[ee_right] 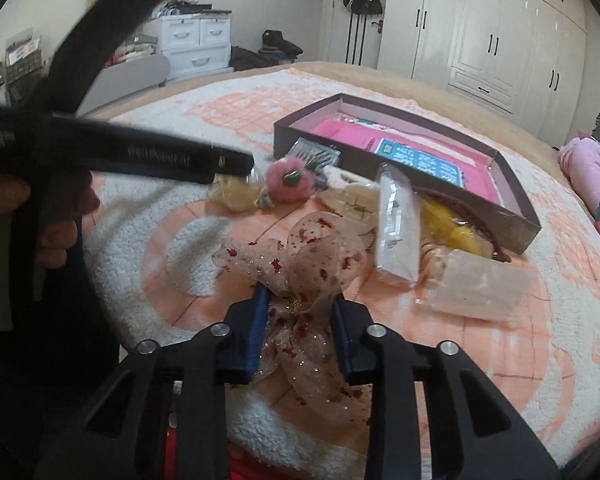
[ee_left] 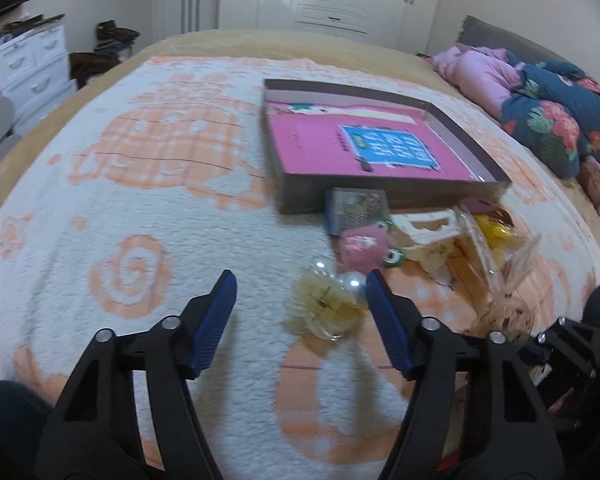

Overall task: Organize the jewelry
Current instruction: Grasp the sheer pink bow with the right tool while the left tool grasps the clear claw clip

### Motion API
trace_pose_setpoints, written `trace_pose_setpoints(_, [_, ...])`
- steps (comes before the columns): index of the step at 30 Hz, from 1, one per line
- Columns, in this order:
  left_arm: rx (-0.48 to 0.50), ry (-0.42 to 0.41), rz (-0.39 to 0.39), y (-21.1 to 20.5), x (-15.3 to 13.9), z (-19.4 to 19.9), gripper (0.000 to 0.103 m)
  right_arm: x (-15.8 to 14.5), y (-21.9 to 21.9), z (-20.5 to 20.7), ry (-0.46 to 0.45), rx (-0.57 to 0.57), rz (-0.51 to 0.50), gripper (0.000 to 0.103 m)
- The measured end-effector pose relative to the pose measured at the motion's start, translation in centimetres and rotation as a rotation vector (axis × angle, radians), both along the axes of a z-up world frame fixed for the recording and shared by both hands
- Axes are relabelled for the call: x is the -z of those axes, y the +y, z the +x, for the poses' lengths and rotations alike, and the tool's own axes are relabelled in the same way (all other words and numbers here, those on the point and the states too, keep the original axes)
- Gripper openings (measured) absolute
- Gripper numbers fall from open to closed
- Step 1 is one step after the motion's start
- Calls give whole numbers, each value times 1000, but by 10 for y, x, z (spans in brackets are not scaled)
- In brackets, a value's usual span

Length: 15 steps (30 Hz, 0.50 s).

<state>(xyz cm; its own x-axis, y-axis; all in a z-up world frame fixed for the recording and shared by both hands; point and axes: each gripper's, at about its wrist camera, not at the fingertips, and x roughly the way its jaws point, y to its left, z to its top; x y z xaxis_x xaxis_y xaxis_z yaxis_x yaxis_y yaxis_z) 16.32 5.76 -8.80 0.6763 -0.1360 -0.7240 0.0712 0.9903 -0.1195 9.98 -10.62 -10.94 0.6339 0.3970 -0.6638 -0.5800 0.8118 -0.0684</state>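
Barely started: right gripper [ee_right: 300,320] clamps the sheer red-dotted bow [ee_right: 300,264] at the blanket's [ee_right: 148,216] near edge, left gripper [ee_left: 300,280] half open around the clear yellow hair claw [ee_left: 324,308], not gripping, rest of pile beside the box [ee_right: 516,216] farther back, no jewelry inside.

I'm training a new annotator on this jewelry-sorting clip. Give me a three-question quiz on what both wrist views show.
1. True or false: the right tongs are closed on the sheer bow.
2. What lies between the fingers of the left tongs? A) a gold flower clip B) a pink pom-pom C) nothing
3. Fill in: the brown box has a ___ book inside.

Key: 1 true; 2 A, the gold flower clip, not yet pinched; 3 pink.
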Motion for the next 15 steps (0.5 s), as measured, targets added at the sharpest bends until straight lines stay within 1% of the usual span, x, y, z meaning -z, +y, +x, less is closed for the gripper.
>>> trace_pose_setpoints(1, [19,3,-4,-3,2,1,53,-3,-4,1,-2,8,11,27])
trace_pose_setpoints(4, [38,15,16,-12,6,5,51,-9,-14,2,-10,35,30,27])
trace_pose_setpoints(5, [47,22,15,-14,7,6,45,-11,-16,3,-12,41,35,26])
trace_pose_setpoints(6, [51,23,12,-16,8,7,41,-14,-20,4,-17,48,44,26])
trace_pose_setpoints(15, [77,-1,23,-20,5,3,40,-37,-41,13,-65,98,99,26])
